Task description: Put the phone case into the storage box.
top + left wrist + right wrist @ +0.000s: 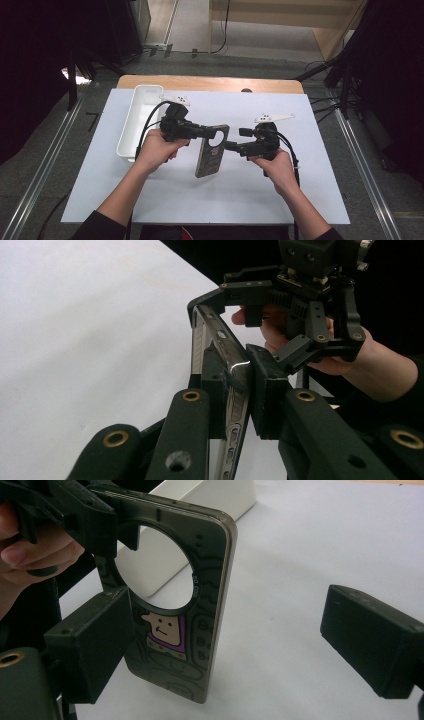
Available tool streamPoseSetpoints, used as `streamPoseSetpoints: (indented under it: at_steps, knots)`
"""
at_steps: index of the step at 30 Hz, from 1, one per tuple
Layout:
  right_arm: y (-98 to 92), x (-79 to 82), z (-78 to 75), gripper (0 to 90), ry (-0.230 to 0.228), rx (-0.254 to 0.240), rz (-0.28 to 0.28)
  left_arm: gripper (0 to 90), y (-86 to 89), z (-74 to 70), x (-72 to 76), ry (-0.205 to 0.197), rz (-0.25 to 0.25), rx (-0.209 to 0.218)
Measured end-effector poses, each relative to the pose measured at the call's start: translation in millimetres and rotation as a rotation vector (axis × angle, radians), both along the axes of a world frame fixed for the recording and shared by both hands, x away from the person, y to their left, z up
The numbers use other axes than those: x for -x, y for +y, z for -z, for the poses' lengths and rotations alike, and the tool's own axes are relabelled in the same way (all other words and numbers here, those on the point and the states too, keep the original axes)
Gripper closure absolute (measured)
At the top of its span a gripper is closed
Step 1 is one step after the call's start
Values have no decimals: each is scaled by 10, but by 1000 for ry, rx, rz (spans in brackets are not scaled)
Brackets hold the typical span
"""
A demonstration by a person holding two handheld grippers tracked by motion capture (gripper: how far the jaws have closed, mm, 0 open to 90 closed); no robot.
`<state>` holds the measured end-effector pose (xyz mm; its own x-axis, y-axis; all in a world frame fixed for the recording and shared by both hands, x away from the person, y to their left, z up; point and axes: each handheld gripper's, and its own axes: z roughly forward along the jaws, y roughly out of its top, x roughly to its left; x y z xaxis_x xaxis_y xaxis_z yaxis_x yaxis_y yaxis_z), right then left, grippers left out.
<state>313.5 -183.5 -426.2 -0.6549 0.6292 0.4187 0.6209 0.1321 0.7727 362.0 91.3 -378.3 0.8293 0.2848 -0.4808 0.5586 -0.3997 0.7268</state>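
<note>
Your left hand-held gripper is clenched on the phone case, its two pads pressing the upper edge of the case from either side; in the left gripper view you can see the pads squeezing the thin rim of the phone case edge-on. The case is dark, with a large round cut-out near the top and a small cartoon figure printed below it, which the right gripper view shows clearly on the phone case. In the high view the case hangs roughly at the middle of the white sheet on the bench, tilted so its lower end points toward you; whether that end touches the sheet cannot be told. Your right hand-held gripper sits just beside the case on its right, and its jaws stand released: in the right gripper view one pad is close against the face of the case near the cut-out, while the other pad is well apart from it over bare sheet, so nothing is pinched there. Your left hand and right hand hold the two tools level with each other. A white tray lies at the left of the sheet, behind your left hand.
</note>
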Motion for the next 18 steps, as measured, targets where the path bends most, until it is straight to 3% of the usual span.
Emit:
streamPoseSetpoints:
  at_steps: [4, 6, 12, 18]
  knots:
    - [8, -9, 5, 68, 2, 1, -4, 790, -19, -1, 11, 3, 8, 4]
    - [7, -3, 5, 146, 1, 3, -9, 790, -23, 0, 12, 1, 16, 4]
    - [24, -9, 12, 158, 1, -4, -16, 790, -40, 12, 13, 1, 37, 11]
    - [28, -17, 20, 275, -9, -21, -42, 789, -57, 16, 24, -3, 59, 16]
